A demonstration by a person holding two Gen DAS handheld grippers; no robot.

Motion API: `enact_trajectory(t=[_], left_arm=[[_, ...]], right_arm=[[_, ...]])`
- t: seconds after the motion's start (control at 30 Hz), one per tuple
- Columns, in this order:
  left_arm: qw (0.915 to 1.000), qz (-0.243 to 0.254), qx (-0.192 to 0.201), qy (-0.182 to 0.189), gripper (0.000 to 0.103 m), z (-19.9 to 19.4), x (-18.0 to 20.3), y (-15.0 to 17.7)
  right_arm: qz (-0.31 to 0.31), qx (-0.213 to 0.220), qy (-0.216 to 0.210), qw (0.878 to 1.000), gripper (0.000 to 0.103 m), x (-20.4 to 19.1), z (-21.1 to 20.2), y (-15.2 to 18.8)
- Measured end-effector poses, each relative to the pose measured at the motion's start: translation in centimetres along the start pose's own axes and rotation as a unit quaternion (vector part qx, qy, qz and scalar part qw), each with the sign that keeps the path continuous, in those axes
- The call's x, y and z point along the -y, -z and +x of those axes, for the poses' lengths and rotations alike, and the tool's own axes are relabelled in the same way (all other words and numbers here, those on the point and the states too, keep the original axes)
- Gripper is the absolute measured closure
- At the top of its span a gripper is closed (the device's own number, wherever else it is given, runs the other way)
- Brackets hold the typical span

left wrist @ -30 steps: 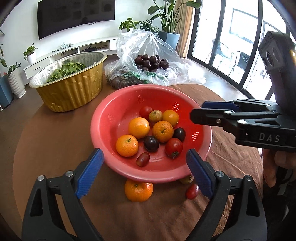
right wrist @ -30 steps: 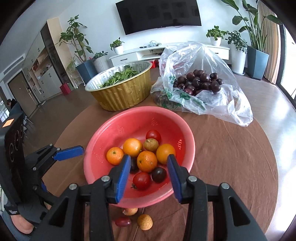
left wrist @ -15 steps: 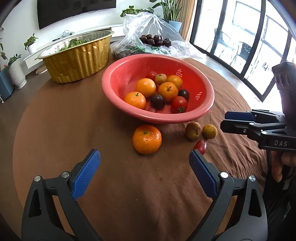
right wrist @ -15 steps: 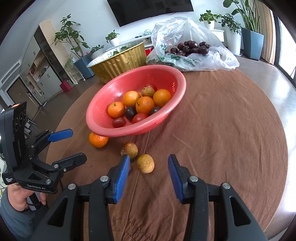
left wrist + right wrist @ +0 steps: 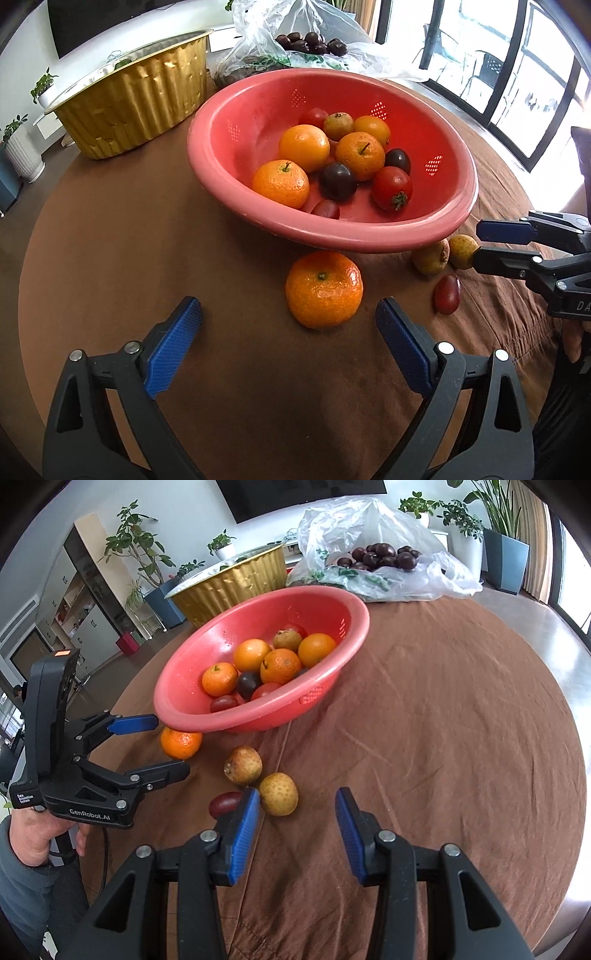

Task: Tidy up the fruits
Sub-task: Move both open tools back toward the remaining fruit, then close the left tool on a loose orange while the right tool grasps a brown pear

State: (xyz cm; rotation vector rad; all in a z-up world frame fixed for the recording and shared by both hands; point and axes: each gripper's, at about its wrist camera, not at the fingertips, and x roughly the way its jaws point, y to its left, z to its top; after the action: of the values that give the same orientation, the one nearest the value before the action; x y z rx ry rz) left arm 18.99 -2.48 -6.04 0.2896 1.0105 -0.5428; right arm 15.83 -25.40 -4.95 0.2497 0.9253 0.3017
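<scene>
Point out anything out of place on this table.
Four fruits lie loose on the brown cloth beside the red colander rather than inside it: an orange mandarin, two yellowish-brown fruits and a dark red one. Nothing looks spilled or damaged.

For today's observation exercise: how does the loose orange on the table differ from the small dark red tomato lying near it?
The orange is round, bright orange and pitted; the tomato is oval, dark red and smooth. The orange is much the bigger. The orange sits stem end up by the left gripper, whose jaws are closing; the tomato lies on its side by the right gripper. Both rest on the brown cloth, outside the red bowl.
</scene>
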Motion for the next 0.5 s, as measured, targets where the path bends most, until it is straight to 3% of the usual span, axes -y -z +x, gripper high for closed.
enact_trajectory(t=[0.2,0.43,0.5], left_arm=[[0.9997,0.003,0.009,0.02,0.051,0.2,0.4,-0.5],[0.9992,0.009,0.019,0.034,0.066,0.1,1.0,-0.5],[0.9992,0.01,0.021,0.033,0.066,0.0,1.0,-0.3]], right_arm=[[-0.01,-0.003,-0.001,1.0,0.057,-0.3,0.3,0.0],[-0.019,-0.009,-0.004,1.0,0.057,-0.8,0.7,0.0],[-0.021,-0.01,-0.004,1.0,0.057,-0.9,0.7,0.0]])
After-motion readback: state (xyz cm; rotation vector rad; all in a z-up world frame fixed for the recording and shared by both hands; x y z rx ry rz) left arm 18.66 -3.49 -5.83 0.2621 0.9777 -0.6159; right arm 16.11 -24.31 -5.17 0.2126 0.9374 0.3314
